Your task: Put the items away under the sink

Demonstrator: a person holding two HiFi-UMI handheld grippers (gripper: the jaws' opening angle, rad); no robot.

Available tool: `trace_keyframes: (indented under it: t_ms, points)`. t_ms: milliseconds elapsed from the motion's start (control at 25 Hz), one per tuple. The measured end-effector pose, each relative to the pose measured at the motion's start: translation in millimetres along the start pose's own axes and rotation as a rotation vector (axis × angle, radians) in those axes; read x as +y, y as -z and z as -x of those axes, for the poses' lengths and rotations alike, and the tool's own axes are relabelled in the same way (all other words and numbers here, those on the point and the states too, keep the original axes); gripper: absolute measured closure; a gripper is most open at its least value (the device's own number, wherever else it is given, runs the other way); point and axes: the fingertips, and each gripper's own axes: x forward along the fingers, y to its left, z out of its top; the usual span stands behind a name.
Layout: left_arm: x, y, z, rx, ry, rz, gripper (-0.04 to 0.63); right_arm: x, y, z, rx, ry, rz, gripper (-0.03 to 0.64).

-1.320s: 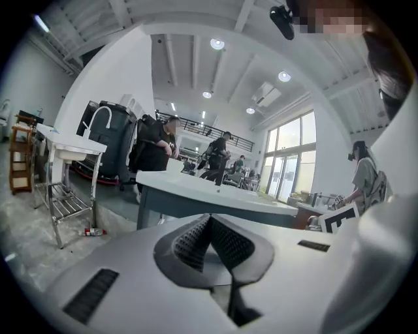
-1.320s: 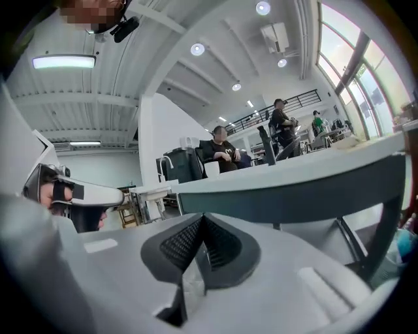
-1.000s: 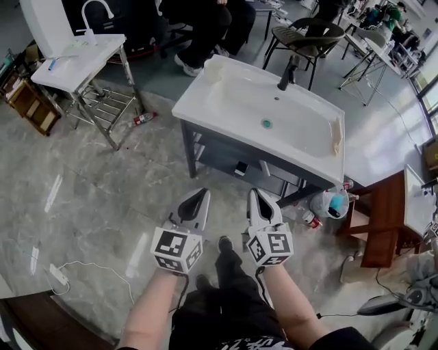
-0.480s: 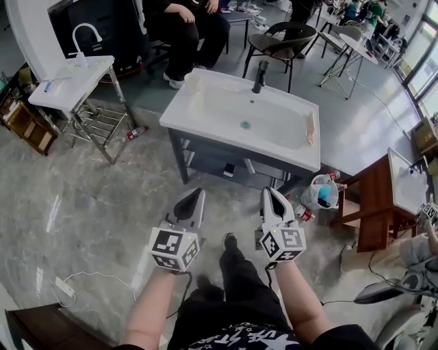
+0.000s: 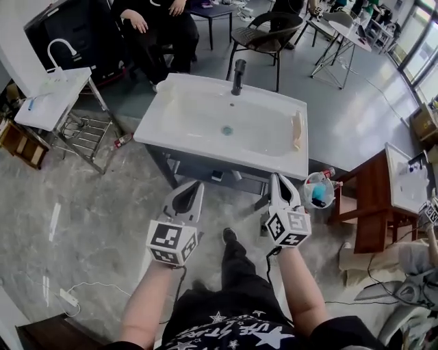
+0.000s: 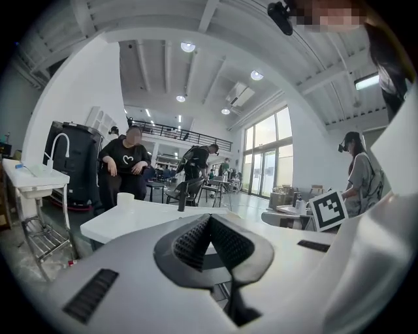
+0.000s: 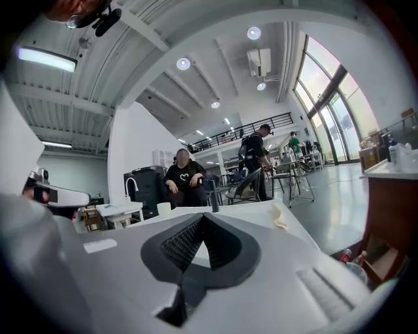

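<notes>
The white sink (image 5: 198, 140) on its dark open cabinet (image 5: 179, 167) stands just ahead of me, with a black tap (image 5: 237, 75) at the back. A pale yellowish item (image 5: 297, 130) lies on the sink's right rim. On the sink's far left corner stands a white cup (image 6: 125, 199). A small dark item (image 5: 216, 176) sits on the shelf under the sink. My left gripper (image 5: 195, 186) (image 6: 209, 222) and right gripper (image 5: 276, 179) (image 7: 202, 218) are both shut and empty. They are held nearly level, just short of the cabinet's front.
A clear bag with bottles (image 5: 317, 191) lies on the floor right of the cabinet, next to a wooden table (image 5: 376, 205). A second small sink on a metal stand (image 5: 48, 99) is at the left, with a bottle (image 5: 123, 140) on the floor near it. A seated person (image 5: 147, 20) and a chair (image 5: 267, 34) are behind.
Both grippers have moved forward and a little up toward the sink cabinet, and the sink now sits closer and more central in the head view. Both have stayed shut.
</notes>
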Motion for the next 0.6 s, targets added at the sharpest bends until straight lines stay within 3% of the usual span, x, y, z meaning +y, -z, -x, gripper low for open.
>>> trace_keyframes:
  t_ms: [320, 600]
  points:
    - [-3, -13, -132, 0.042, 0.007, 0.008, 0.586, -124, -20, -79, 0.059, 0.117, -0.009, 0.614]
    - [-6, 0, -210, 0.101, 0.003, 0.011, 0.586, -208, -2, -135, 0.194, 0.204, -0.066, 0.607]
